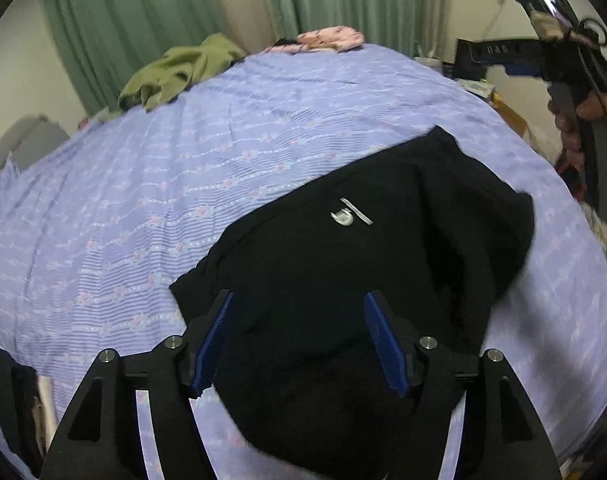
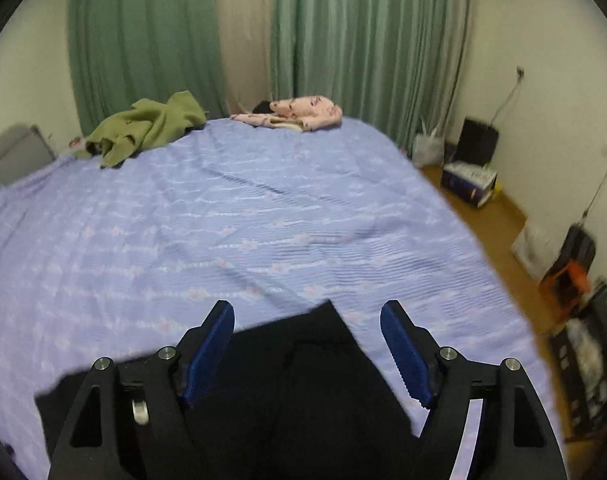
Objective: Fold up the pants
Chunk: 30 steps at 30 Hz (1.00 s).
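Black pants lie bunched on the lilac bedspread, a small white logo facing up. My left gripper is open, its blue pads spread above the near part of the pants, holding nothing. The other gripper, held in a hand, shows at the upper right in the left wrist view. In the right wrist view my right gripper is open over a corner of the pants, with cloth below and between the fingers but not clamped.
A green garment and a pink floral garment lie at the bed's far edge before green curtains. The bed's right edge drops to a wooden floor with boxes and bags along the wall.
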Tool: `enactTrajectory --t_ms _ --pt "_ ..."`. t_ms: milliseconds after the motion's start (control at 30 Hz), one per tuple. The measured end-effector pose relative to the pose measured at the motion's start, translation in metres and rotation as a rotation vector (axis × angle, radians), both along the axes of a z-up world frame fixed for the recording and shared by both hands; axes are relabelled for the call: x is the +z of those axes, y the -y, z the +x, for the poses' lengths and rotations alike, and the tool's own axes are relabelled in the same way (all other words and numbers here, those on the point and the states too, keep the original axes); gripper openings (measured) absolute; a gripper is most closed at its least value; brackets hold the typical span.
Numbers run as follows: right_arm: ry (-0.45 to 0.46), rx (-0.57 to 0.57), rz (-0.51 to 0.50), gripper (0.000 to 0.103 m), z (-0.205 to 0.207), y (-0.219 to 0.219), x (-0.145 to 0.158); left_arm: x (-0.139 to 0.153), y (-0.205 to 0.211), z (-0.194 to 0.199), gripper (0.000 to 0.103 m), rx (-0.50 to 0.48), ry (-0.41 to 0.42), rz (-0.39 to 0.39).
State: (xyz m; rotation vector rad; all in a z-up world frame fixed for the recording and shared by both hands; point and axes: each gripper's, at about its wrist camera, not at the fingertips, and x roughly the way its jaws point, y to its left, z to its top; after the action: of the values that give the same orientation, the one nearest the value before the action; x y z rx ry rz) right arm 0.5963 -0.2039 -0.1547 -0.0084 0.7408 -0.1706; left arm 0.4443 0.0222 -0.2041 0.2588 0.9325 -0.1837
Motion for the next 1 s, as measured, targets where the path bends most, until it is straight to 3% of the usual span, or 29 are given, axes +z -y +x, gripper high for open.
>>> enactTrajectory --t_ms 200,333,500,633,867,967,1000 --pt "-0.086 0.090 0.054 0.076 -0.098 0.000 0.000 -0.008 0.026 -0.080 0.070 -0.081 0.026 0.098" --pt "-0.183 0.072 0.115 0.076 -0.161 0.003 -0.023 -0.034 0.044 -0.116 0.071 -0.105 -0.001 0.162" --pt "-0.347 0.036 0.190 0.076 -0.215 0.006 -0.065 -0.079 0.074 -0.145 0.071 -0.173 0.033 0.331" --pt "-0.430 0.030 0.225 0.076 -0.250 0.005 -0.087 -0.117 0.095 -0.151 0.071 -0.277 0.060 0.469" --pt "-0.457 0.026 0.232 0.076 -0.270 0.006 -0.098 -0.149 0.105 -0.126 0.069 -0.336 0.081 0.573" --pt "-0.467 0.009 0.253 0.076 -0.266 0.007 -0.104 -0.160 0.106 -0.116 0.058 -0.375 0.092 0.622" --pt "-0.471 0.003 0.261 0.076 -0.265 0.007 -0.106 -0.162 0.105 -0.114 0.044 -0.395 0.085 0.635"
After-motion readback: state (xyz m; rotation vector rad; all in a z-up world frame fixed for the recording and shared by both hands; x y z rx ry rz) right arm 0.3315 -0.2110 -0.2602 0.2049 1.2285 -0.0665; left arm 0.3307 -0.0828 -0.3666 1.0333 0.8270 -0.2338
